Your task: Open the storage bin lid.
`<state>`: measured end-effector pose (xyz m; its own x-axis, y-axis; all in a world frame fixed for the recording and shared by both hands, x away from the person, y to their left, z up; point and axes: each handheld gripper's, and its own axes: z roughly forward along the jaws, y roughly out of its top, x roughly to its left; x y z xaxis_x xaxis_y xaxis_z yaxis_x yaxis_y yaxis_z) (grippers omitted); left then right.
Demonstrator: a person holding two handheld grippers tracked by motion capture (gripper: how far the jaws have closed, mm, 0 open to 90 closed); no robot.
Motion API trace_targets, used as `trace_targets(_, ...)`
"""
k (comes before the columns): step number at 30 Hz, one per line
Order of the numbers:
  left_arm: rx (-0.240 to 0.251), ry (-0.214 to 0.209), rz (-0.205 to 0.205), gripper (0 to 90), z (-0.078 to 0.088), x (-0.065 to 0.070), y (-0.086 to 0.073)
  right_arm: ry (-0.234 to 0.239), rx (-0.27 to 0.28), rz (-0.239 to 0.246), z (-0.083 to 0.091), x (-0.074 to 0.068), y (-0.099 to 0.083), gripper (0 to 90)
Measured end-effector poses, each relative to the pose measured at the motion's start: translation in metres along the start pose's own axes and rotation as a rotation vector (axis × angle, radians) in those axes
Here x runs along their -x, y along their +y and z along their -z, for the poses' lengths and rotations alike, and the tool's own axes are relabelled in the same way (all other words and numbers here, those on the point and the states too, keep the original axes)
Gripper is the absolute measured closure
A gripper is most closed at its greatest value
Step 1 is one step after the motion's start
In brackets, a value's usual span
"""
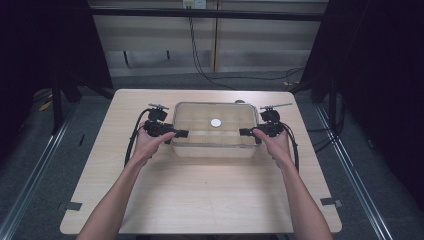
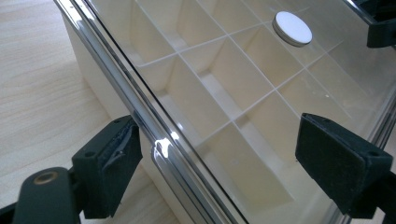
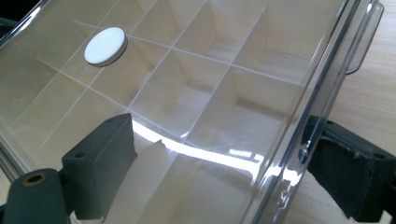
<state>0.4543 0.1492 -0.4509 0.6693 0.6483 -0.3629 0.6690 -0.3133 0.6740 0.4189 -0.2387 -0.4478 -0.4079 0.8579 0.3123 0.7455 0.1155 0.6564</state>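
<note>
- The box (image 1: 215, 131), a clear divided organiser with a clear lid (image 1: 200, 116), sits mid-bench (image 1: 200, 200) toward the far side, long side facing me.
- My left gripper (image 1: 181, 133) is at the box's left end, my right gripper (image 1: 246, 132) at its right end, both reaching inward over the lid's edges.
- Left gripper: open. In the left gripper view one pad (image 2: 109, 170) sits outside the lid's rim and the other pad (image 2: 343, 170) is over the lid, with clear space on both sides. Nothing is gripped.
- Right gripper: also open. In the right gripper view the near pad (image 3: 100, 163) is over the lid and the far one is outside the rim, beside the wall; neither presses.
- A white disc (image 1: 216, 122) rests on the lid near its middle, seen close in both gripper views (image 2: 293, 28) (image 3: 105, 45).
- Risk, as I judge it: if I close on the rim and lift unevenly, the lid tilts and the disc slides off.
- The rim is thin, glossy plastic; pads closing on it at an angle could slip off, or lift the lid alone and leave the box on the bench.
- If one gripper bites before the other, the box could skid sideways, since it looks light and empty.
- I cannot tell whether the lid is latched; the tab at the right end (image 3: 369, 37) could catch.
</note>
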Motion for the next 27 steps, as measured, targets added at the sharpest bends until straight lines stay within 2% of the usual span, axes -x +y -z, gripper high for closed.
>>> trace_targets(5, -0.007, 0.02, -0.012, 14.8, -0.0002, 0.0021, 0.0022, -0.004, -0.002, -0.004, -0.0008, -0.0001, 0.0007, 10.3)
trace_targets(7, -0.01, 0.037, -0.015, 15.7, 0.0, 0.0043, 0.0043, -0.008, 0.007, -0.021, -0.0025, -0.0003, 0.0008, 10.3)
trace_targets(8, -0.013, 0.054, -0.002, 17.5, 0.0003, 0.0058, 0.006, -0.028, 0.016, -0.036, -0.0043, -0.0019, 0.0017, 10.6)
trace_targets(10, -0.013, 0.061, 0.002, 18.6, 0.0001, 0.0065, 0.0064, -0.035, 0.014, -0.041, -0.0046, -0.0025, 0.0022, 11.0)
trace_targets(13, 0.001, 0.059, 0.012, 22.7, 0.0017, 0.0049, 0.0046, -0.05, 0.017, -0.062, -0.0035, -0.0024, 0.0036, 16.2)
trace_targets(14, 0.025, 0.046, 0.025, 24.8, 0.0029, 0.0019, 0.0023, -0.046, 0.035, -0.077, -0.0009, 0.0003, 0.0016, 21.0)
trace_targets(16, 0.023, 0.043, 0.021, 25.9, 0.0037, 0.001, 0.0019, -0.039, 0.055, -0.085, 0.0015, 0.0022, -0.0006, 24.5)
trace_targets(20, 0.025, 0.044, 0.021, 25.7, 0.0036, 0.0018, 0.0022, -0.053, 0.079, -0.091, 0.0018, 0.0007, -0.0026, 24.9)
trace_targets(25, 0.035, 0.037, 0.013, 24.5, 0.0039, 0.0011, 0.0001, -0.05, 0.081, -0.089, 0.0022, 0.001, -0.0033, 24.9)
trace_targets(27, 0.041, 0.038, 0.014, 24.2, 0.0011, 0.0002, -0.0015, -0.06, 0.088, -0.076, 0.0034, 0.0003, -0.0029, 24.7)
